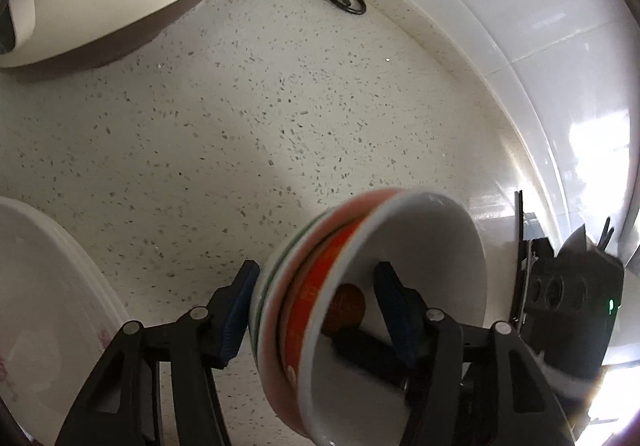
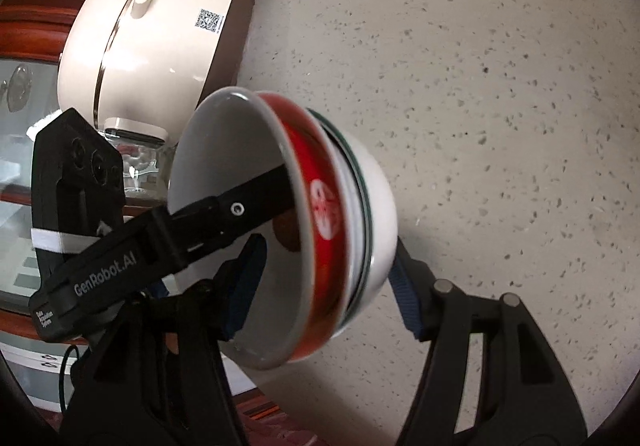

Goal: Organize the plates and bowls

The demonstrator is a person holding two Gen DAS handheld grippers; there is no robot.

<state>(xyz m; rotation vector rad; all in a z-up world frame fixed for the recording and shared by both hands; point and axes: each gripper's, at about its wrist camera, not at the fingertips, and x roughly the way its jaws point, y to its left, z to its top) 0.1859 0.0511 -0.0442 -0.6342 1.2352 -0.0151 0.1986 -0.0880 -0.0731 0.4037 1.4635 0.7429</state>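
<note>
Bowls (image 1: 372, 310), nested and tipped on edge above the speckled table (image 1: 200, 150), are clamped from both sides; the left gripper (image 1: 316, 306) and right gripper (image 2: 324, 282) each have fingers (image 1: 236, 314) clenched across the stack's wall; plates (image 1: 48, 306) are seen at left

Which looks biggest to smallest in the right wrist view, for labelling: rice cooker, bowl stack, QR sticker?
1. Bowl stack and rice cooker fill similar areas; the stack is far nearer the camera, so I won't rank them.
2. QR sticker, clearly smallest.
</note>
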